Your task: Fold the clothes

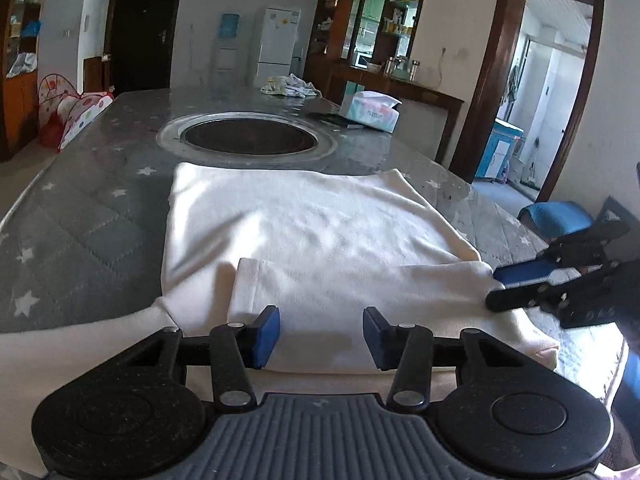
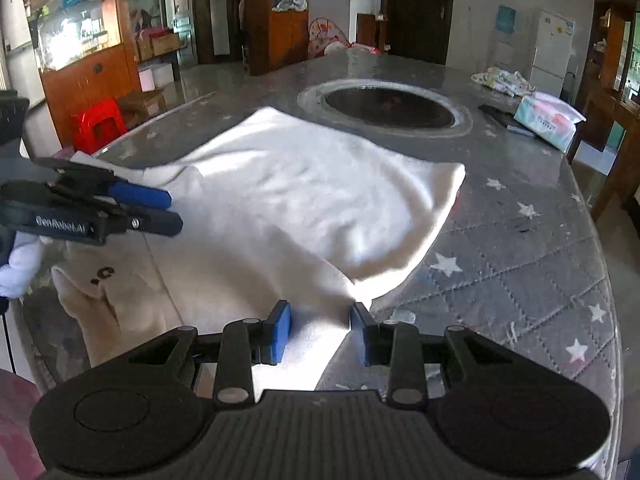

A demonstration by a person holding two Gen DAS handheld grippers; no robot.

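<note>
A white garment (image 1: pixel 312 224) lies spread flat on the grey star-patterned table cover (image 1: pixel 92 216), with a folded strip along its near edge. My left gripper (image 1: pixel 321 336) is open just above that near strip, its blue pads (image 1: pixel 266 336) apart over the cloth. Seen from the right wrist, the garment (image 2: pixel 304 184) runs toward me and a bright corner of it lies between the fingers of my open right gripper (image 2: pixel 321 332). The right gripper (image 1: pixel 494 286) shows at the garment's right edge. The left gripper (image 2: pixel 174 210) reaches in over its left side.
A round dark recess (image 1: pixel 248 136) sits in the table beyond the garment. Further back are a tissue pack (image 1: pixel 374 110) and a crumpled patterned cloth (image 1: pixel 290 86). A blue seat (image 1: pixel 556 216) stands off the table's right edge, a red stool (image 2: pixel 98 124) off its left.
</note>
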